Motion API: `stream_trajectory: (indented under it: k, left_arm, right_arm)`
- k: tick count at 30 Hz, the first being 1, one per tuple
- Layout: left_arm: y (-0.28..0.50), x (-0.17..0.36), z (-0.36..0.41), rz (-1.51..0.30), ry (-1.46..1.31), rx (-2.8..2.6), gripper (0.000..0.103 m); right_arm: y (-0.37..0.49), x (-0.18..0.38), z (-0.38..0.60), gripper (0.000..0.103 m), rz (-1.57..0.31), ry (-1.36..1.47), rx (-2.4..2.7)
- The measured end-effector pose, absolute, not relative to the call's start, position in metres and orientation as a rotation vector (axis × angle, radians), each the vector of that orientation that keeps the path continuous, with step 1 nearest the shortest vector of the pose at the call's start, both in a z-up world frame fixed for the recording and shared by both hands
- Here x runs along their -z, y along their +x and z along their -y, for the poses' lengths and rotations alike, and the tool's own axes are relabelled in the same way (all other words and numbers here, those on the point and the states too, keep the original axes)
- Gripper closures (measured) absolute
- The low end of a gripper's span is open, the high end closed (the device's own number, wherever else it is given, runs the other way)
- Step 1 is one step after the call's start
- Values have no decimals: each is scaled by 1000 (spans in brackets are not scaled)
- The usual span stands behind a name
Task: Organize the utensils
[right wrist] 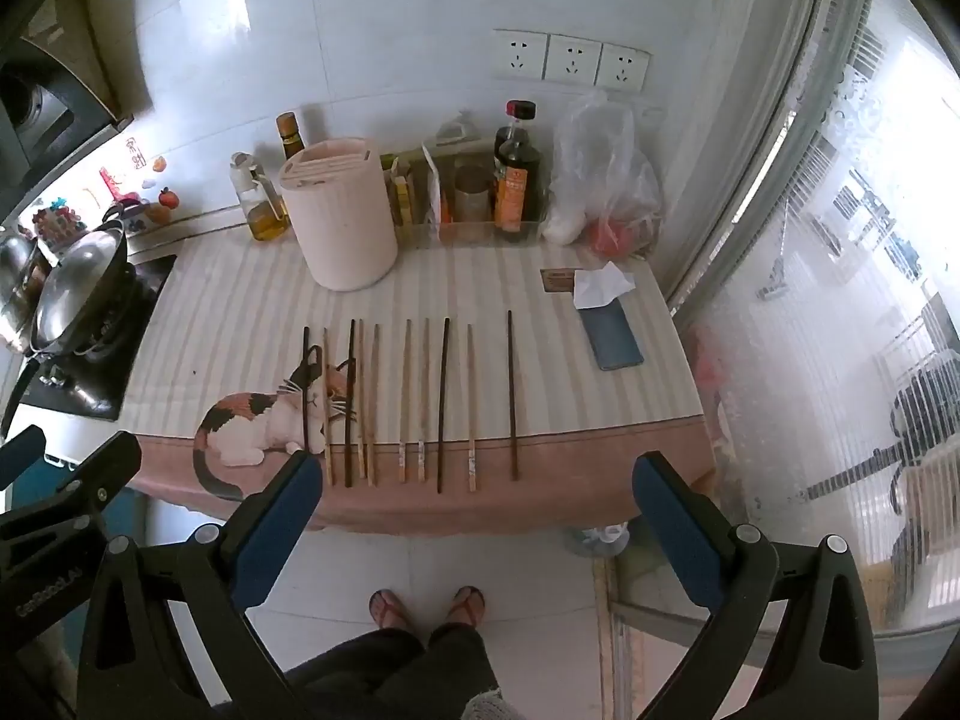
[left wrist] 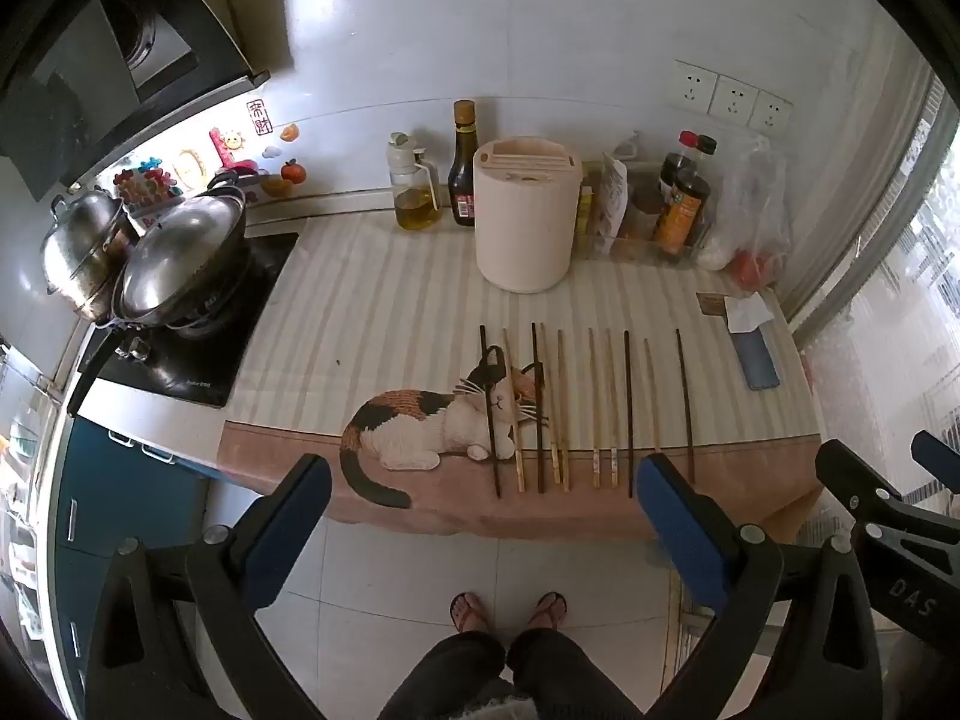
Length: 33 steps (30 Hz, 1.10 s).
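Several chopsticks lie side by side in a row [left wrist: 591, 411] on the cat-print mat [left wrist: 390, 312]; some are dark brown, some pale bamboo. The row also shows in the right wrist view [right wrist: 414, 402]. A cream cylindrical utensil holder [left wrist: 525, 213] with slots in its top stands behind them, also seen in the right wrist view [right wrist: 339, 213]. My left gripper [left wrist: 480, 474] is open and empty, held off the counter's front edge, short of the chopsticks' near ends. My right gripper [right wrist: 474, 474] is open and empty, likewise in front of the row.
Oil and sauce bottles [left wrist: 462, 165], a clear tray of condiments [right wrist: 480, 198] and a plastic bag [right wrist: 606, 180] line the back wall. A phone [right wrist: 612, 336] and tissue [right wrist: 600, 285] lie at the right. A wok and pot [left wrist: 174, 258] sit on the stove at left. A window is at right.
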<state>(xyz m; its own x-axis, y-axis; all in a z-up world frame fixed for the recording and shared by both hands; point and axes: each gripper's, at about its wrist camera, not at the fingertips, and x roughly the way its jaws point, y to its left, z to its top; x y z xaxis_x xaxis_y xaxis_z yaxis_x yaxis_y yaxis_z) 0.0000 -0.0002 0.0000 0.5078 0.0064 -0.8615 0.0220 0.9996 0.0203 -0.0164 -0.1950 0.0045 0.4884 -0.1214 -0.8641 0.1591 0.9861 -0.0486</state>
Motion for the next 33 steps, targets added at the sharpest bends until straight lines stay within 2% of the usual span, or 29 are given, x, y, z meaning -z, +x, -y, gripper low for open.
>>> stream_trajectory:
  k: [33]
  left_arm:
    - [1,-6,7,-1046,28,15,0]
  right_arm:
    - [-20,-7,196,0,-1051,37,175]
